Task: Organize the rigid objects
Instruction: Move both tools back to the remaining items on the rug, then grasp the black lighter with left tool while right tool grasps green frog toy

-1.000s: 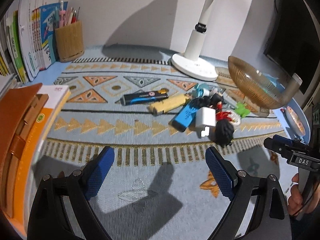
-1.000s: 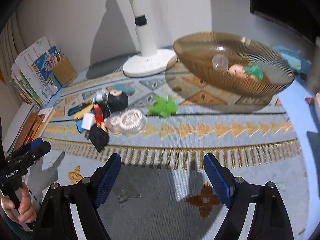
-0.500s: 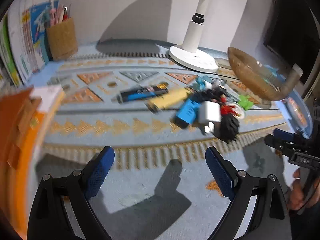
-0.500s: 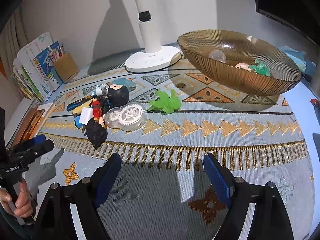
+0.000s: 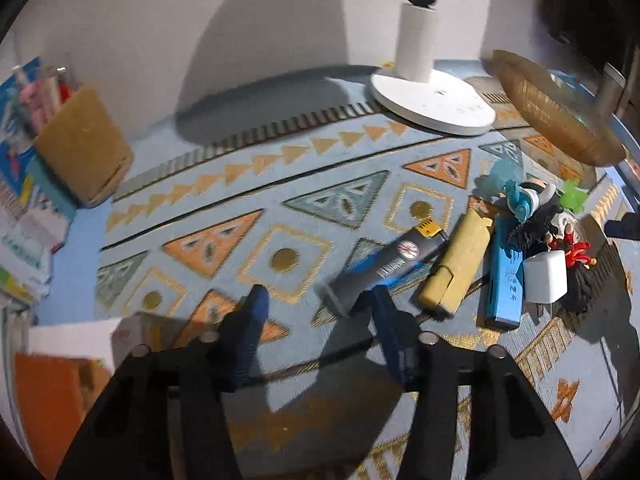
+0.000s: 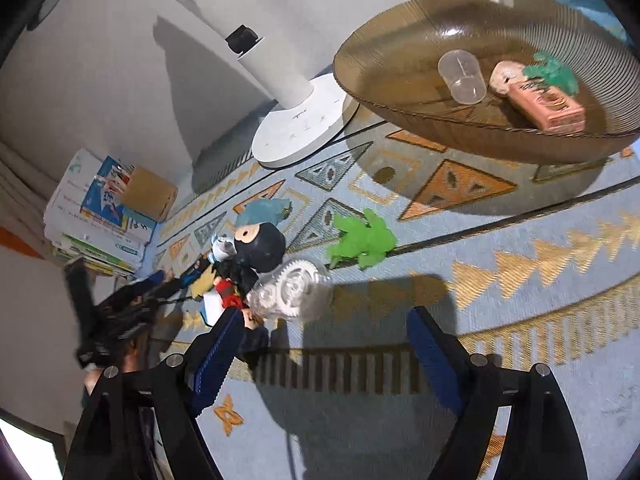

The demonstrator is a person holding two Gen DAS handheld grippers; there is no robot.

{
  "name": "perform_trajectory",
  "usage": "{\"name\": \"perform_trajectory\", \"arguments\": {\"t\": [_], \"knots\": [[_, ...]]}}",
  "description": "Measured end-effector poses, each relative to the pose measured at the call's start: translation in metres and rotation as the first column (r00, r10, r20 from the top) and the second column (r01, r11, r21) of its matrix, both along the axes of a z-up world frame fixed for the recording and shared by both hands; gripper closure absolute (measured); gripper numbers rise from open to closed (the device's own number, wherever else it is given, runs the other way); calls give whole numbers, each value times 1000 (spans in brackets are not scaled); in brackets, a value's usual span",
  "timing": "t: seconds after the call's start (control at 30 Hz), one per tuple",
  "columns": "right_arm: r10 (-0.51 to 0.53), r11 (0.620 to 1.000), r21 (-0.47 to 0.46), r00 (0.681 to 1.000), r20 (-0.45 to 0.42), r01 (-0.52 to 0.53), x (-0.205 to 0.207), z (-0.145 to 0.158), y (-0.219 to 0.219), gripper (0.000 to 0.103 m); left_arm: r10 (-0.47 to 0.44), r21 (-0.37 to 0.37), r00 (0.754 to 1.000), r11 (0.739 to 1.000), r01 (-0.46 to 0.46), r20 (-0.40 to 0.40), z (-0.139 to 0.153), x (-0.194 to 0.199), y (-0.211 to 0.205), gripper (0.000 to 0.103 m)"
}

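Nearest, left gripper (image 5: 318,304): blue-padded fingers parted, nothing between them, low over the patterned mat (image 5: 280,216); its right pad sits just beside the near end of the dark blue-and-black marker (image 5: 388,266), contact uncertain owing to blur.

Right gripper (image 6: 324,328): fingers spread wide, empty, above the mat's striped border; left pad close to the clutter's near edge.

Clutter on the mat, near to far:
- marker, lying at a slant;
- yellow case (image 5: 458,264), beside the marker;
- blue flat case (image 5: 505,276), beside the yellow one;
- white charger plug (image 5: 546,276), touching the blue case;
- clear gear-wheel dispenser (image 6: 294,290);
- red small figure (image 6: 226,292);
- black round-headed figure (image 6: 262,246), behind the gears;
- green toy (image 6: 362,240), apart to the right;
- teal piece (image 6: 262,210).

Beyond: amber ribbed bowl (image 6: 400,92), holding a clear cup (image 6: 462,76), a pink box (image 6: 546,106), a green piece (image 6: 554,74). White lamp base (image 6: 300,128) at the wall. Far left: woven pen holder (image 5: 82,144), stacked books (image 6: 94,216).
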State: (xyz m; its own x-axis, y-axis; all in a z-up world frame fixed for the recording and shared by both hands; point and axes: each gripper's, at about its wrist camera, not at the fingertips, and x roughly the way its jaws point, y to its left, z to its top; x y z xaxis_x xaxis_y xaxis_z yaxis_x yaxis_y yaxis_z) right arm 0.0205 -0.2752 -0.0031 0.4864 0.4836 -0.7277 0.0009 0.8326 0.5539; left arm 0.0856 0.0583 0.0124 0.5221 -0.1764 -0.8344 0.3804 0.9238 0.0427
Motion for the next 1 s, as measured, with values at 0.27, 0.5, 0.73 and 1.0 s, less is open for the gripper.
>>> {"name": "perform_trajectory", "arguments": {"t": [0.27,0.5,0.73,1.0], "knots": [[-12,1000,-17,999,-33,11,10,-11,1,20,-110,-36,994,993,109,-18,-4,14,-32,60],[-11,999,-53,1000,-16,10,15,-10,1,20,-141,-47,990,989,141,-6,-4,19,-48,60],[-5,999,-51,1000,-7,5,12,-12,-3,20,-137,-40,991,990,137,2,-5,25,-54,54],[-31,997,-66,1000,1,31,2,-11,-9,20,157,-63,987,985,-158,-27,-2,4,-38,80]]}}
